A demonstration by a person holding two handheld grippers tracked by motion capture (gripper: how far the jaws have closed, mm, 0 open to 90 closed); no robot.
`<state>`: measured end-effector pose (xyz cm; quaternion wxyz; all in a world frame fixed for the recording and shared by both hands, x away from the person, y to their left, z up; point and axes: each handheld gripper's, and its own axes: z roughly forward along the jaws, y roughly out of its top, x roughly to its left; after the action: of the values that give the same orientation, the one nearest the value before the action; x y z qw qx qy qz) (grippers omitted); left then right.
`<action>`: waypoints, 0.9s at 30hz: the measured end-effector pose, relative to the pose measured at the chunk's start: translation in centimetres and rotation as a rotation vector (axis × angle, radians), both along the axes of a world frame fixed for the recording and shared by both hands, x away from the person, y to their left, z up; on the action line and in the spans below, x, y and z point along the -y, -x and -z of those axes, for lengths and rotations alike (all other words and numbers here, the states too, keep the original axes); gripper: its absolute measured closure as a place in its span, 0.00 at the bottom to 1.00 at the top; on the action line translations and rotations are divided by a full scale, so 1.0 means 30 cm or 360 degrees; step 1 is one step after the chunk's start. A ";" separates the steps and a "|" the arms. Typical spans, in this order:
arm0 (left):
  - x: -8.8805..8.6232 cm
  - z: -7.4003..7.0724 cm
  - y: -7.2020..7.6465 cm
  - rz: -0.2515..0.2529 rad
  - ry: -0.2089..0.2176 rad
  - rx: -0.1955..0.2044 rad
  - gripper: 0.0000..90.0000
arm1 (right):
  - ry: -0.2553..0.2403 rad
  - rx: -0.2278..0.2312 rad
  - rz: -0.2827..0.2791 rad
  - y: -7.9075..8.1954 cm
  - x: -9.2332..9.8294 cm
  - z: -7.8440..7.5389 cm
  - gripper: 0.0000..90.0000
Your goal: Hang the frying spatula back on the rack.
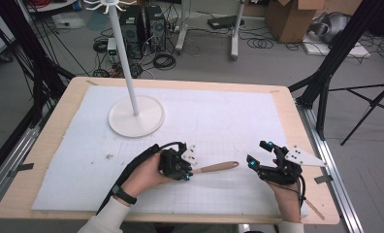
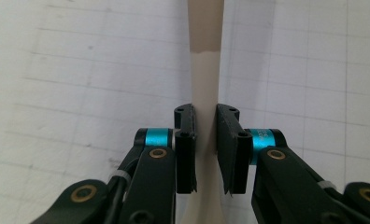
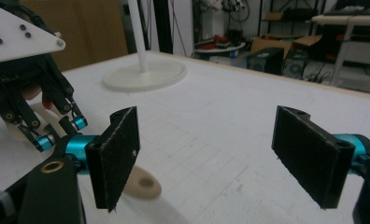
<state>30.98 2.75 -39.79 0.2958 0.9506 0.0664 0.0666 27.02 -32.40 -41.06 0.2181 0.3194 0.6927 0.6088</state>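
Left gripper view: black padded fingers (image 2: 187, 140) clamp a smooth, flat wooden spatula handle (image 2: 205, 84); right gripper (image 3: 216, 158) gapes.

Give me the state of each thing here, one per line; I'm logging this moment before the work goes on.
Left tool: shut on the spatula handle.
Right tool: open, nothing between its jaws.
Spatula: gripped by its pale handle, lying roughly level just over the mat, free end toward the right tool.
White stand: upright on its round base, untouched.
White mat: flat on the table.
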 end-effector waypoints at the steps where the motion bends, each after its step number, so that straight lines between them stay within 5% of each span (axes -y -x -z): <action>1: -0.018 -0.010 0.001 -0.0007 0.0023 0.0025 0.86 | -0.0025 0.0016 0.0009 0.005 0.001 -0.006 0.25; 9: -0.146 -0.080 0.026 -0.0177 0.0297 0.0177 0.86 | -0.0154 0.0098 0.0016 0.034 -0.022 -0.048 0.26; 18: -0.251 -0.141 0.061 -0.0358 0.0598 0.0299 0.86 | -0.0137 0.0096 -0.0098 0.022 -0.138 -0.067 0.27; 27: -0.270 -0.178 0.104 -0.0459 0.0745 0.0386 0.86 | -0.0252 0.0053 -0.0187 -0.004 -0.251 -0.114 0.29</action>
<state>27.85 10.84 -34.45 0.5001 0.8225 0.1784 0.2038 27.15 -24.88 -37.65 0.1676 0.2844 0.6562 0.6786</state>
